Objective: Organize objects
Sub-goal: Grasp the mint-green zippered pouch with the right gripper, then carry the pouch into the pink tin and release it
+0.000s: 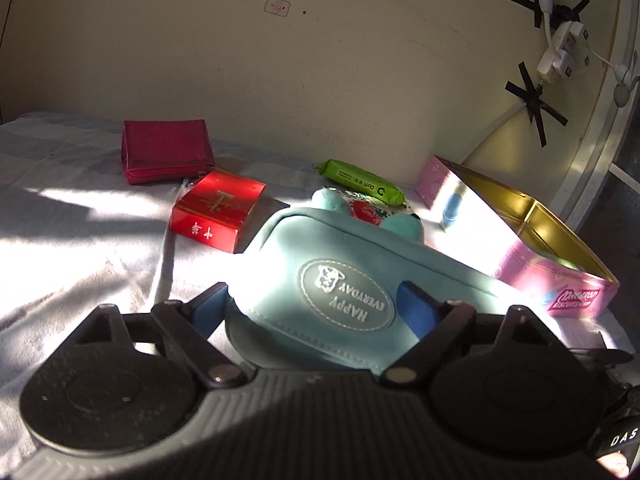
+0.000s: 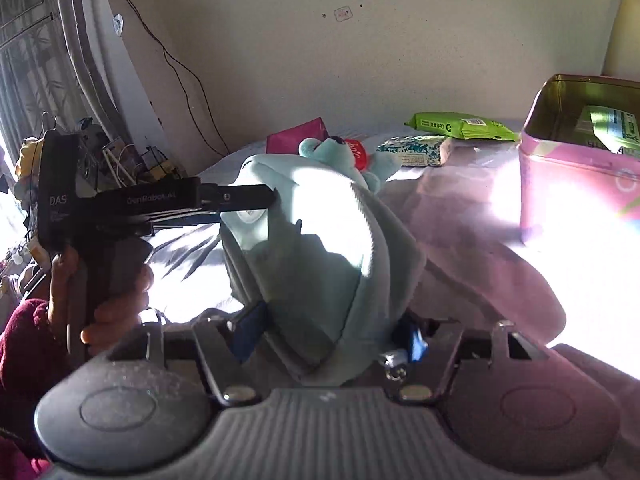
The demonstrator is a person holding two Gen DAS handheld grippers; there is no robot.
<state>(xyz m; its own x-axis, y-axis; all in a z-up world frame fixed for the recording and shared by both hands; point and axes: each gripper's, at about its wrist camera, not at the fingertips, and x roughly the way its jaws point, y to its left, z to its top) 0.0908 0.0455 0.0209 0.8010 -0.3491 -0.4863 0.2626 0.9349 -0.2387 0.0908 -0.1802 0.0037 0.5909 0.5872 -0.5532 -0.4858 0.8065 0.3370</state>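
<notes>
while the teal pouch is lifted above the sheet, it is clamped between the blue pads of the left gripper and, at its other end, the right gripper, beside the pink tin.

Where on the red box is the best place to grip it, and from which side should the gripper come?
Probably grip the red box across its two long side faces, coming from above. It lies flat on the sheet, with free space on its left and right. The red wallet sits close behind it, so a grip from the back looks tight.
</notes>
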